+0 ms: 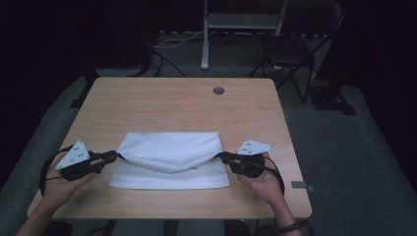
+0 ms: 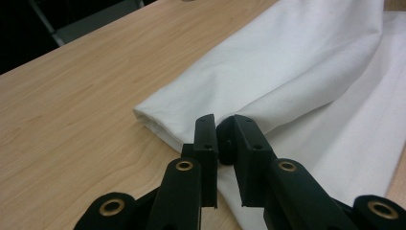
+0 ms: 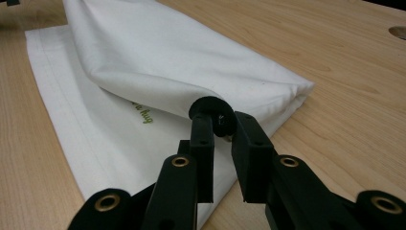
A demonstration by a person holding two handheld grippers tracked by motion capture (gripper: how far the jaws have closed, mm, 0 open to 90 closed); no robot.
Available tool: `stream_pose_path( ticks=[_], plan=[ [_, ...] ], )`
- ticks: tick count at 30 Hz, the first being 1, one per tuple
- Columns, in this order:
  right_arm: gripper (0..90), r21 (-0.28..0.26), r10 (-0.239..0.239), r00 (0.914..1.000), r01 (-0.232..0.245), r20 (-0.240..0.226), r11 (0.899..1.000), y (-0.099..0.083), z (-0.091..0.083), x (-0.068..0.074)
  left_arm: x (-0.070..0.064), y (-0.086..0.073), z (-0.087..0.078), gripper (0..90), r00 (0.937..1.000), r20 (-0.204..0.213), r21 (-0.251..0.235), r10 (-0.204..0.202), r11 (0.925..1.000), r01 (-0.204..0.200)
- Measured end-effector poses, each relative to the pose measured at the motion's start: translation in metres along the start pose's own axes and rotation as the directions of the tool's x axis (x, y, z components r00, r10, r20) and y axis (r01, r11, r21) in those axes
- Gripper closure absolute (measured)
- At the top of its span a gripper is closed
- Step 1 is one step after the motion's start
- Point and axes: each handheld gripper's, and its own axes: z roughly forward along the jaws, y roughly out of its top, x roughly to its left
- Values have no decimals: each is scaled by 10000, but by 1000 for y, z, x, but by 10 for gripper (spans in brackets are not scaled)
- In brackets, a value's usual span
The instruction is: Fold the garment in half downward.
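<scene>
A white cloth (image 1: 169,150) lies on the wooden table (image 1: 172,103), its far part lifted and doubled toward me over a flat lower layer (image 1: 167,178). My left gripper (image 1: 115,156) is shut on the left end of the raised fold; in the left gripper view the jaws (image 2: 225,129) pinch the cloth (image 2: 287,62) at its edge. My right gripper (image 1: 221,157) is shut on the right end, seen close in the right gripper view (image 3: 218,117) under the bulging cloth (image 3: 167,52). Small green print (image 3: 148,115) shows on the lower layer.
A round cable hole (image 1: 218,90) sits near the table's far edge, also seen as a cable hole (image 3: 397,32) in the right gripper view. A dark folding chair (image 1: 290,49) and a white stand leg (image 1: 205,44) are on the floor beyond the table. Bare wood surrounds the cloth.
</scene>
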Motion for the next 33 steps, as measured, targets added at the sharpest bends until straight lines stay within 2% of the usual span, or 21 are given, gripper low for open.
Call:
stream_pose_path(
  ticks=[5,33],
  plan=[
    [790,1,26,10000,-26,-17,10000,-3,-3,2,-3,-2,-3,801,10000,34,-94,-80,9999,80],
    [789,-77,-235,9997,234,-107,9997,-8,-12,15,-13,-8,-17,802,9999,30,-63,160,9999,-159]
  ],
)
